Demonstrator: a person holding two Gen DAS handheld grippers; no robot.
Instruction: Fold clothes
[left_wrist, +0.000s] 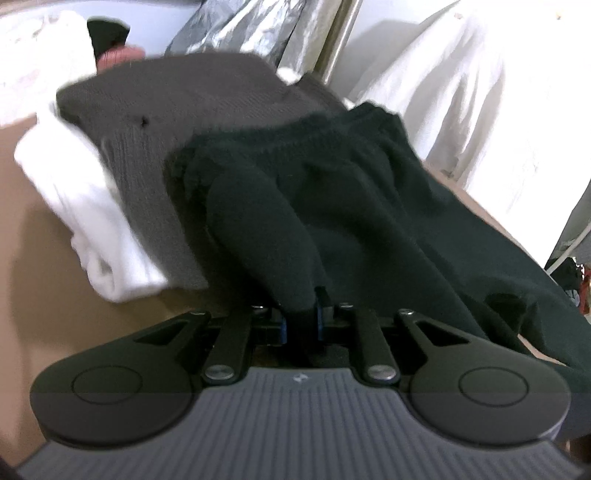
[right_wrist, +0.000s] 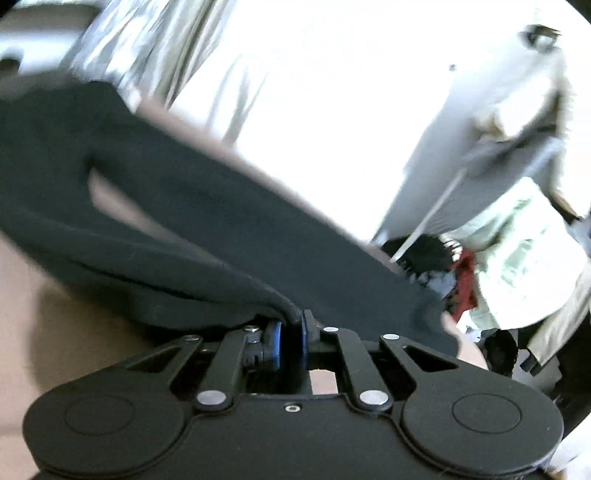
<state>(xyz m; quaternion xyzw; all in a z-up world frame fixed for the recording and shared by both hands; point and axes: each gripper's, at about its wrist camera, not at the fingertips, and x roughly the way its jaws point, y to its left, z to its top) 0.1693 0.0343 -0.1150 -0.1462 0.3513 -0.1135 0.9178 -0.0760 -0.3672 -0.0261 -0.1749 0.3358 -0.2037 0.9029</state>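
Both claws are clenched on the black garment (left_wrist: 332, 192) — the left gripper (left_wrist: 303, 317) pinching one bunched edge, the right gripper (right_wrist: 291, 332) another. It drapes over the tan table (left_wrist: 44, 221). Best keep both edges taut and level — slack would wrinkle the fold.

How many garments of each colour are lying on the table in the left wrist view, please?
Black: 1, the black garment, pinched in the left claw
Grey: 1, the grey knit sweater, folded
White: 1, the white folded garment under the grey one
Total: 3
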